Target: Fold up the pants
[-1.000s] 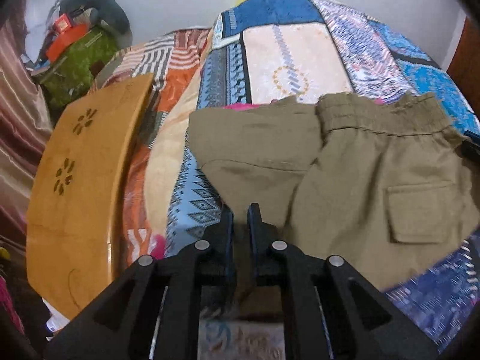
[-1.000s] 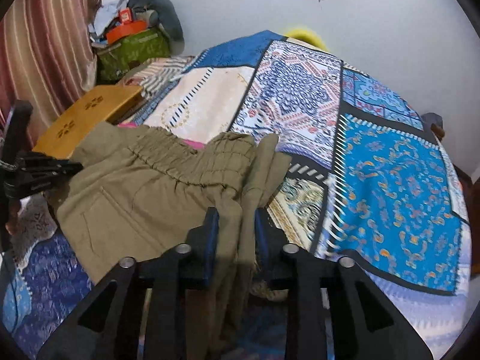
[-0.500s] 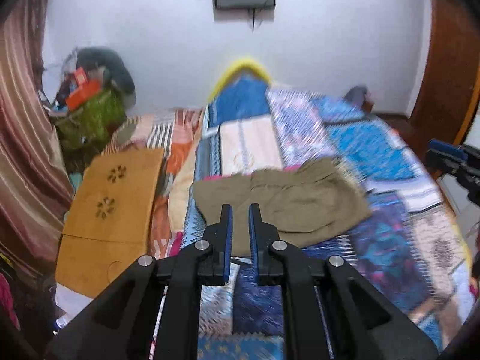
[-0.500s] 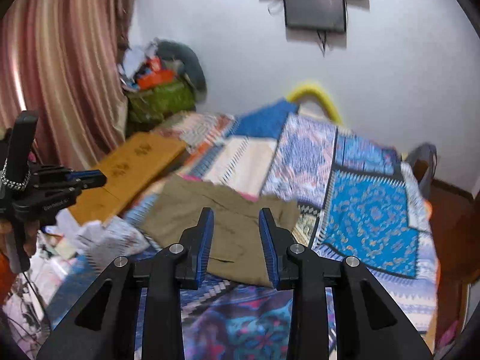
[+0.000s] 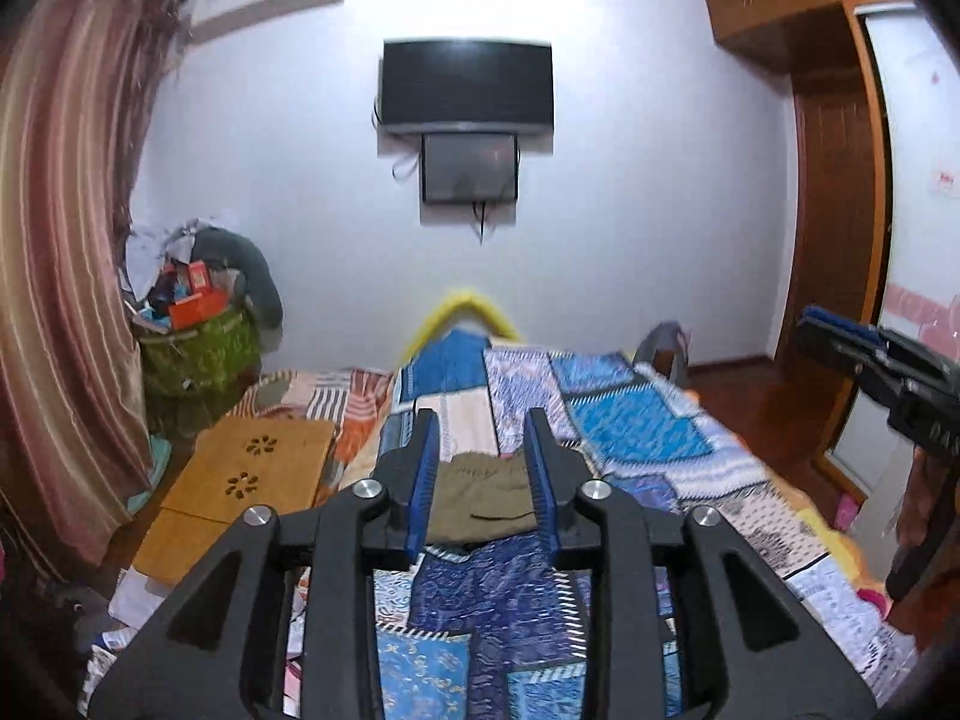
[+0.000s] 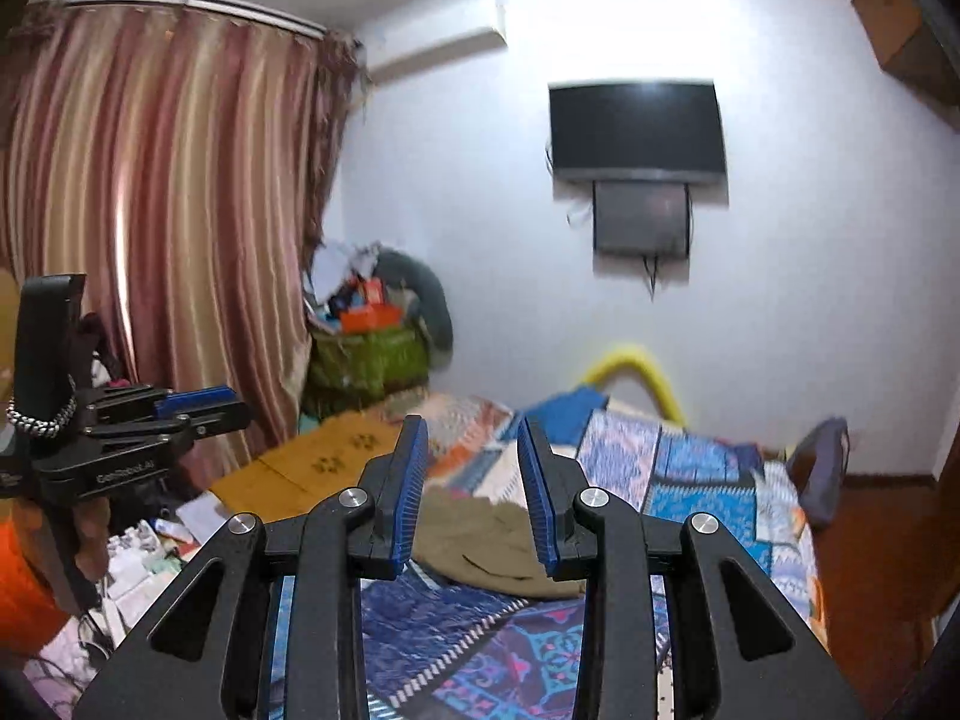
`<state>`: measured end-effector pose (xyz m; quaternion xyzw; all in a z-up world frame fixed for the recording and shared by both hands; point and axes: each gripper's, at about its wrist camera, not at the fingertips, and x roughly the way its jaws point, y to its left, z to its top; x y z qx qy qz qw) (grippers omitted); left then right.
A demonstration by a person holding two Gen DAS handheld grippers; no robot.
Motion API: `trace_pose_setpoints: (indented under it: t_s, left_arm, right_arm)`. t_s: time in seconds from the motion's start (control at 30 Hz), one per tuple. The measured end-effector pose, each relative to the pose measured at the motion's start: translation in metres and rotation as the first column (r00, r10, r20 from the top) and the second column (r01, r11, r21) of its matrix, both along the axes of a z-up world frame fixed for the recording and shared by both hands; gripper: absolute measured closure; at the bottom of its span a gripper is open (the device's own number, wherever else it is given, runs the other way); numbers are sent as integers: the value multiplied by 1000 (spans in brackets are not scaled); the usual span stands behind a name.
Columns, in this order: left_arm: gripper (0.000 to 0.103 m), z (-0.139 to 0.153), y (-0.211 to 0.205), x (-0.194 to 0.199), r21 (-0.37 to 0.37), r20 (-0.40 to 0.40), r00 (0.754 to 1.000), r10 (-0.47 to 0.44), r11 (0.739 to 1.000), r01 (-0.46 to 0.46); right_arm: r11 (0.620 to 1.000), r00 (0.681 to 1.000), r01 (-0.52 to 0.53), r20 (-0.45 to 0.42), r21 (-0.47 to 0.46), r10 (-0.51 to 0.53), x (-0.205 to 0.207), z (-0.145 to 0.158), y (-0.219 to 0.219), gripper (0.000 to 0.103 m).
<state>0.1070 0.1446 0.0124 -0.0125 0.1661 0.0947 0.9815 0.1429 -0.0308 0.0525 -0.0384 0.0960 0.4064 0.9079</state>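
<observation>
The olive pants (image 5: 483, 498) lie folded in a compact pile on the patchwork bedspread (image 5: 630, 426). They also show in the right wrist view (image 6: 480, 546). My left gripper (image 5: 481, 426) is open and empty, held well back from and above the pants. My right gripper (image 6: 471, 432) is open and empty too, equally far back. The right gripper appears at the right edge of the left wrist view (image 5: 852, 342), and the left gripper at the left of the right wrist view (image 6: 180, 408).
A wooden lap table (image 5: 252, 474) lies left of the bed. A green basket of clutter (image 5: 198, 342) stands in the corner by the striped curtain (image 5: 54, 276). A TV (image 5: 468, 90) hangs on the far wall. A wooden door (image 5: 840, 228) is at the right.
Both grippers let go of the pants, opened wide, and pulled back and up from the bed. The pants now lie folded far ahead.
</observation>
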Motion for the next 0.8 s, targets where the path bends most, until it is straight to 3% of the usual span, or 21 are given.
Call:
trace_pose_setpoints:
  t_s: [0.2,0.27,0.33,0.4,0.47,0.53,0.7,0.8]
  left_arm:
    - [54,5,-19,-42,-13,91,996,8,1000,-7]
    - [35,4,-23,-53,-20,113,994,14,1000,-12]
    - [29,4,-25,-63,-37,141,990,6,999,0]
    - [27,5,-29,-69,-17,150,989,11,1000,-8]
    - [19,5,-33,-72,10,158,987,18,1000,-20]
    - [9,4,-35,-75,20,169,985,20,1000,-24]
    - [1,1,-34,-78,5,173,985,27,1000,-28]
    - [0,0,-32,-77,-4,169,985,35,999,-34]
  right_arm:
    - [999,999,-30,23,12,29,-34,-7,3,74]
    - [999,999,-32,7,36,32,-40,-10,-1,64]
    - [997,1000,-15,10,69,15,-43,-14,-3,42]
    - [997,1000,11,21,80,-13,-49,-15,-9,37]
    - [995,999,28,22,91,-30,-51,-15,-12,31]
    - [993,999,31,23,114,-34,-51,-15,-15,17]
    - [989,996,81,30,120,-85,-55,-17,-18,0]
    - [990,995,91,20,112,-94,-56,-19,-18,0]
